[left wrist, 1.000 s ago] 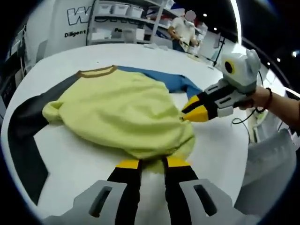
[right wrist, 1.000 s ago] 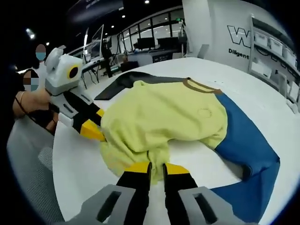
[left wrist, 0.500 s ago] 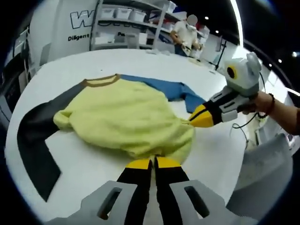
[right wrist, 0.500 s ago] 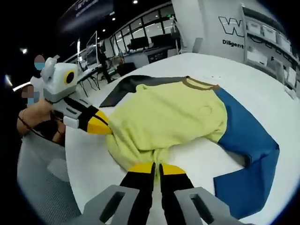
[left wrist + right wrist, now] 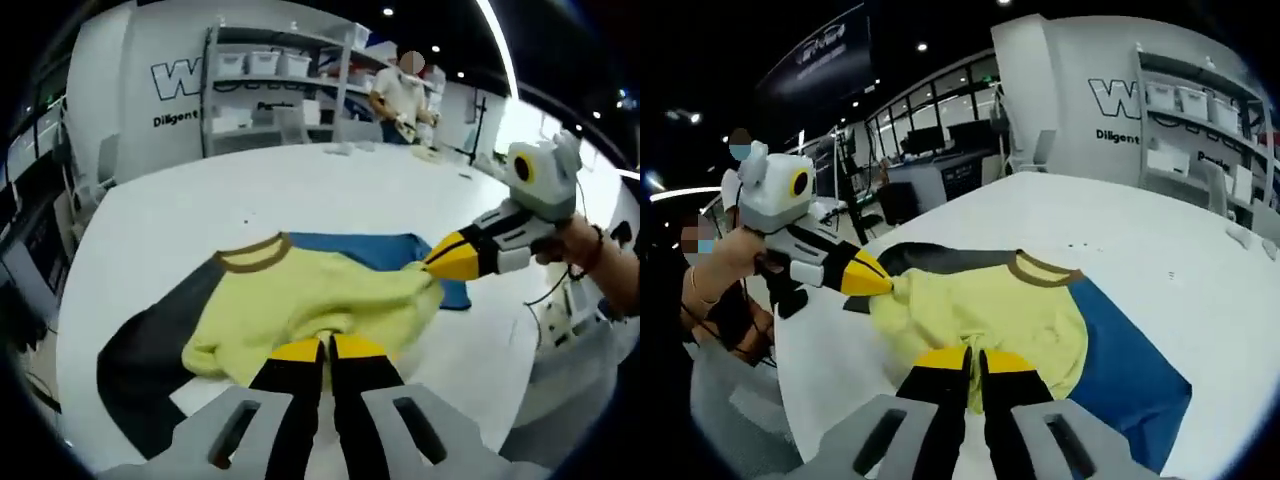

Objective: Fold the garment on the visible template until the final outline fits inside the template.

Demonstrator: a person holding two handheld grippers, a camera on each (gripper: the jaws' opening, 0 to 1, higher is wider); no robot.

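In the left gripper view, the left gripper (image 5: 327, 350) clamps the yellow hem of the shirt (image 5: 300, 305) on the white table (image 5: 200, 210), lifting it to fold toward the collar (image 5: 250, 253); the right gripper (image 5: 447, 262) pinches the hem's other corner.

In the right gripper view, both pairs of jaws are clenched on cloth, keeping the hem taut and level.

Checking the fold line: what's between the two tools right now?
Bunched yellow shirt hem spans from left tool to right tool, seen in the left gripper view.
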